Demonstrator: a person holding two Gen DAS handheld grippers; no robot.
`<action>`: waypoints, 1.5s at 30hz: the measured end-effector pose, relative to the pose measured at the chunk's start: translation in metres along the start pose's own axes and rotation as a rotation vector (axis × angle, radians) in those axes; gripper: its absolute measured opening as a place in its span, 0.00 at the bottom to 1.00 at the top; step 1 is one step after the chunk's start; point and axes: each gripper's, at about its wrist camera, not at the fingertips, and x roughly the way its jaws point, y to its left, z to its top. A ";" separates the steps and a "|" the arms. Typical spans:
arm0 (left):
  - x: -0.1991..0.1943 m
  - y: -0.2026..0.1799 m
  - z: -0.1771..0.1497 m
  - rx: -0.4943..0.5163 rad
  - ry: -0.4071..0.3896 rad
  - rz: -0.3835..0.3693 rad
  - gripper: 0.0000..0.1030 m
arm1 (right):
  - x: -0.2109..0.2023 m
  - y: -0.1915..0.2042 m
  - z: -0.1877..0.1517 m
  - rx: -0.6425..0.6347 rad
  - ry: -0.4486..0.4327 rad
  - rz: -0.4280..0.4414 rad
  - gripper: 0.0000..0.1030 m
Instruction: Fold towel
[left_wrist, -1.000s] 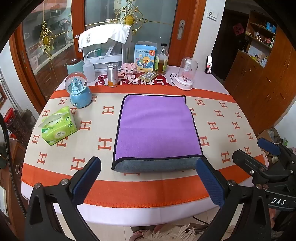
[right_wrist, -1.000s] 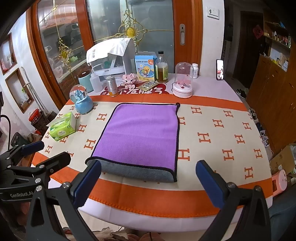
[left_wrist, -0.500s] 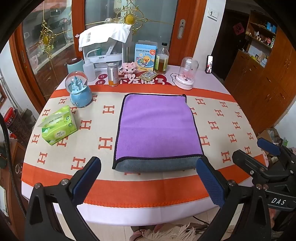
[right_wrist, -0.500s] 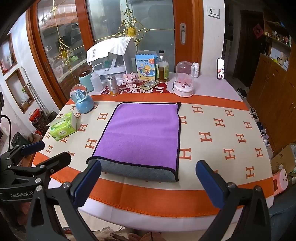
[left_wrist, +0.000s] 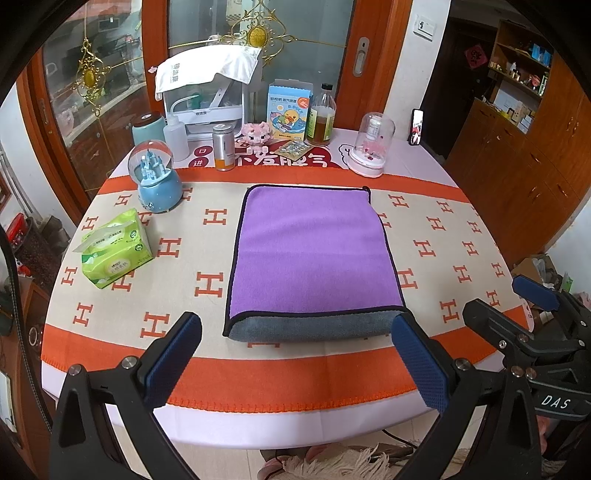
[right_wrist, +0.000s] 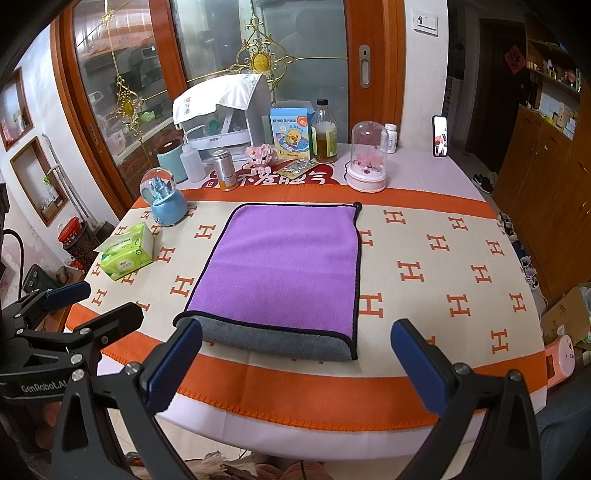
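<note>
A purple towel (left_wrist: 310, 254) with black trim and a grey underside lies folded flat on the table's middle; it also shows in the right wrist view (right_wrist: 284, 266). Its grey folded edge faces the near table edge. My left gripper (left_wrist: 295, 363) is open and empty, held before the near table edge, short of the towel. My right gripper (right_wrist: 295, 363) is open and empty too, at the same distance. Each gripper shows at the side of the other's view: the right one (left_wrist: 532, 317) and the left one (right_wrist: 70, 310).
The tablecloth (left_wrist: 443, 251) is cream with orange H marks. A green tissue pack (left_wrist: 116, 249) and a blue snow globe (left_wrist: 157, 181) stand left. Bottles, a box, a can and a pink glass dome (left_wrist: 371, 147) line the back. Wooden cabinets stand right.
Both grippers have drifted slightly; the towel sits a touch lower in the views. Nothing was taken hold of or let go.
</note>
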 end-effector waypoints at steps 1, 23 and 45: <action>0.000 0.000 0.000 0.000 0.001 -0.001 0.99 | 0.000 0.000 0.000 0.000 0.000 0.000 0.99; 0.007 -0.002 0.000 0.001 0.012 -0.009 0.99 | 0.001 0.001 0.002 0.005 0.003 0.000 0.99; 0.010 -0.005 0.003 0.002 0.018 -0.017 0.99 | 0.001 -0.004 0.000 0.009 0.003 0.001 0.99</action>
